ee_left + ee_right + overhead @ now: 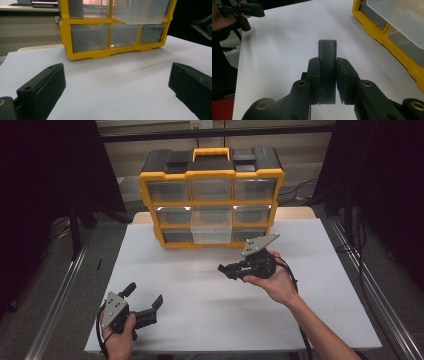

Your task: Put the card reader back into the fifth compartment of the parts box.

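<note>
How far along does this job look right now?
One clear drawer of the yellow organizer is already pulled out. The right gripper is clamped on a small black block above the white table. The left gripper waits open. The block seems not yet stowed.

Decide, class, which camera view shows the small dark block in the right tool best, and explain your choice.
The right gripper view: the dark block stands close up between the right tool, pads pressing both of its sides. In the high view the block is a tiny dark shape at the tool's tip. The left gripper view catches a dark corner at its right edge, too little to identify.
</note>
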Motion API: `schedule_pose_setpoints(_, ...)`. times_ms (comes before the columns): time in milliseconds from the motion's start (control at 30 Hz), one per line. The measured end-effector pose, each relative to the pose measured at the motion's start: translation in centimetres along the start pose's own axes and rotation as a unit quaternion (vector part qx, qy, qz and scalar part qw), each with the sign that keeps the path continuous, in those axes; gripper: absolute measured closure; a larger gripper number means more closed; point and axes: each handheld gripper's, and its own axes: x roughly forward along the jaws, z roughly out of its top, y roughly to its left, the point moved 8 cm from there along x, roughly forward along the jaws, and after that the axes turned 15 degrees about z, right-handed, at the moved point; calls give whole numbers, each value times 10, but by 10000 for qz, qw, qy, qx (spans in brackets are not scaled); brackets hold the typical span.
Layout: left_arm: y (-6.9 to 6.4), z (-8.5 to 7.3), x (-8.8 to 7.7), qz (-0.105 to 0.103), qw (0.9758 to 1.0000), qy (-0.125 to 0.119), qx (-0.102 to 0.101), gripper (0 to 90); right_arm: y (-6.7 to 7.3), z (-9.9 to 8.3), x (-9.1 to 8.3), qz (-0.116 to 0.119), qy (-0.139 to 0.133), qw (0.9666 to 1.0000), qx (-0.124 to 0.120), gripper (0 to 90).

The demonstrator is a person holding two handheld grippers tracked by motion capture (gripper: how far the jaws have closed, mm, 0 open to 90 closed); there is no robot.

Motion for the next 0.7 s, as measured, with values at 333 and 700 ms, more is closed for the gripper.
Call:
schedule_pose_setpoints(333, 0, 0, 0, -19, 10000, 6, -10, 13, 0, 8, -4, 15, 13, 10000, -33, 731)
schedule_pose_setpoints(700, 0, 0, -1, -30, 10000, -3, 12, 13, 1, 28, -8, -19, -62, 9998, -179, 731)
